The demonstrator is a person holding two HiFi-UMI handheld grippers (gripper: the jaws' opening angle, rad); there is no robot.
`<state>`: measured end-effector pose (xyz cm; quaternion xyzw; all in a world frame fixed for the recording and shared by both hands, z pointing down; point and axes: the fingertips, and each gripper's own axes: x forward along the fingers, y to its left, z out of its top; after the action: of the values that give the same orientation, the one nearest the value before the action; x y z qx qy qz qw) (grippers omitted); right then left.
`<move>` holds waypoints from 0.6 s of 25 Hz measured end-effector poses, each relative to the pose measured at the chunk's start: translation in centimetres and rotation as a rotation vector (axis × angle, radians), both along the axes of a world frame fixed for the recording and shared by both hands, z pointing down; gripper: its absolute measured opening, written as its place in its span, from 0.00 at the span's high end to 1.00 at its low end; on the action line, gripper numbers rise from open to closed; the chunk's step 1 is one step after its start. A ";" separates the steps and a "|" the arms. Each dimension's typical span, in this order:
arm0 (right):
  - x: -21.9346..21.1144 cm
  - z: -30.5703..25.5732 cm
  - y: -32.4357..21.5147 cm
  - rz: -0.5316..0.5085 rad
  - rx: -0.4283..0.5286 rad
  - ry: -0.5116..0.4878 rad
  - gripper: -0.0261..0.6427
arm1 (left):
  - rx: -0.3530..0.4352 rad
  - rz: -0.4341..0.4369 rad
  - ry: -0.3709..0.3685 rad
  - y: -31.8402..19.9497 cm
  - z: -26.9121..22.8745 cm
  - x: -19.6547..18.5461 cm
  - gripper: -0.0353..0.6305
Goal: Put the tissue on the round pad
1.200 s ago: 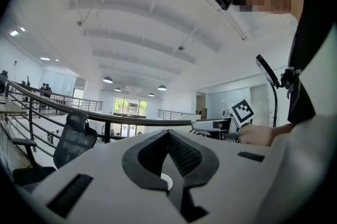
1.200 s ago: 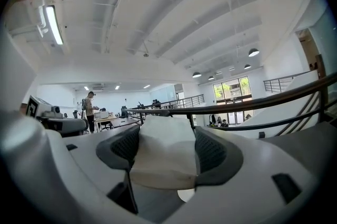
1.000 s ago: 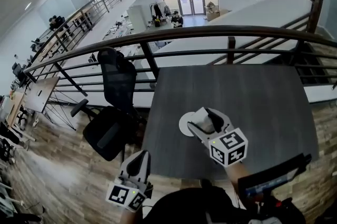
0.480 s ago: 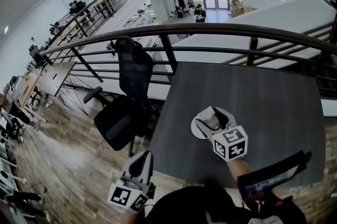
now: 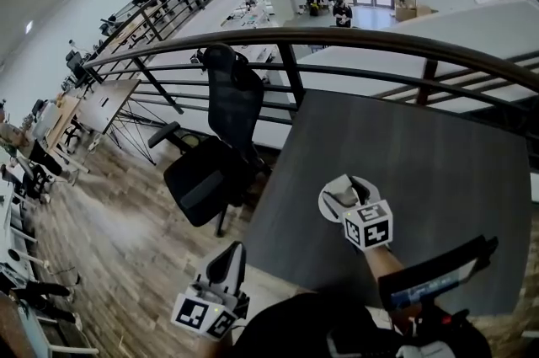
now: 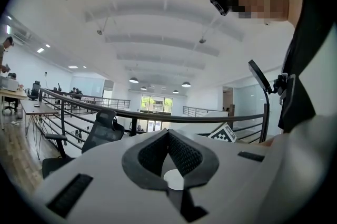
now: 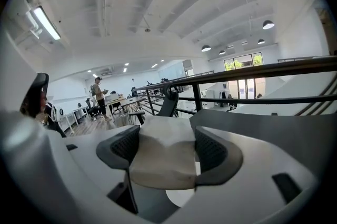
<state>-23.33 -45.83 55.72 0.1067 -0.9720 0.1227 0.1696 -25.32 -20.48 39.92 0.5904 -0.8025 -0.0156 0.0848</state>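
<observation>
Entry: table by the railing, layout as I log it.
The table (image 5: 421,146) has the railing (image 5: 379,40) behind its far edge and a chair (image 5: 215,154) on the floor (image 5: 109,238) just beside its left edge. The round pad (image 5: 325,203) lies on the table near the left front corner. My right gripper (image 5: 347,192) is over the pad with the tissue (image 7: 166,157) between its jaws. My left gripper (image 5: 226,257) hangs off the table, before that same corner.
</observation>
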 end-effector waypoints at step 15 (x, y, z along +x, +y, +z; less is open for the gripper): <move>-1.2 11.1 -1.7 -0.061 -0.046 0.230 0.47 | -0.039 0.003 -0.024 0.0 0.0 1.6 0.94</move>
<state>-24.50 -47.53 66.77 0.0867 -0.9458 0.1267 0.2862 -23.76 -20.52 39.87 0.5898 -0.8029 0.0074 0.0868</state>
